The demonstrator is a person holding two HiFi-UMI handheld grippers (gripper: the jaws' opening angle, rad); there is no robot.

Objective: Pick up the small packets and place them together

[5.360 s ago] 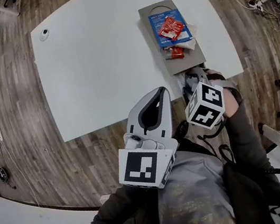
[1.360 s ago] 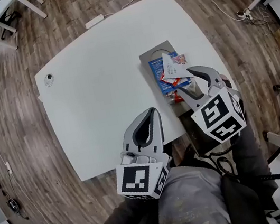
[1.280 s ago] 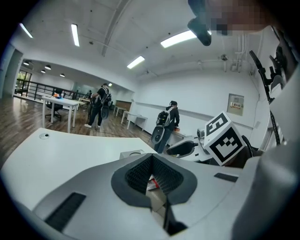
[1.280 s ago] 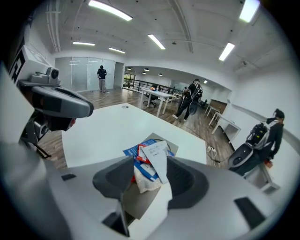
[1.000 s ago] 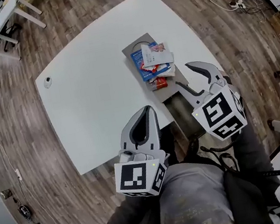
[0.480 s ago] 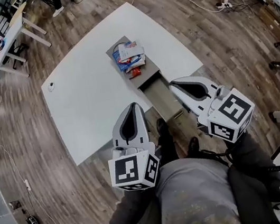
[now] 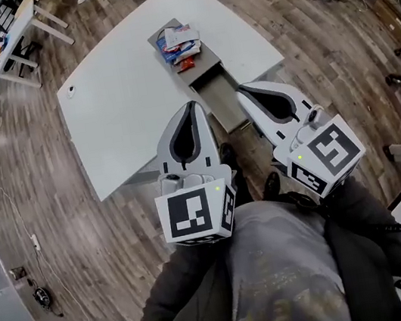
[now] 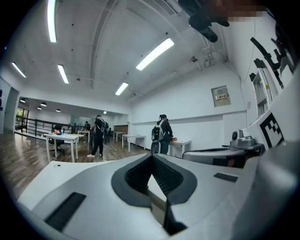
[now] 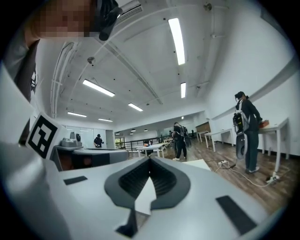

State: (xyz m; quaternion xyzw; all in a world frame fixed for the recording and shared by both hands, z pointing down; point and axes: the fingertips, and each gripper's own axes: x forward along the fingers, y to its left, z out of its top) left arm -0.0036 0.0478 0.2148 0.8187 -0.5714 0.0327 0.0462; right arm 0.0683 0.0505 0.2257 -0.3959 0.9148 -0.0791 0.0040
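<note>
Over wood-plank floor, left tool and right tool pinch ribbed pads together.

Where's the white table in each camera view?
Head view: white table, top centre.
Left gripper view: low left, beyond the jaws.
Right gripper view: its corner, right of centre.
Shared landmark: right gripper, shut, in all three.

A grey flat board heaped with red, blue and white packets and an open grey box overhanging the near edge are barring the white table's middle; bare top is lying open toward its left corner.
</note>
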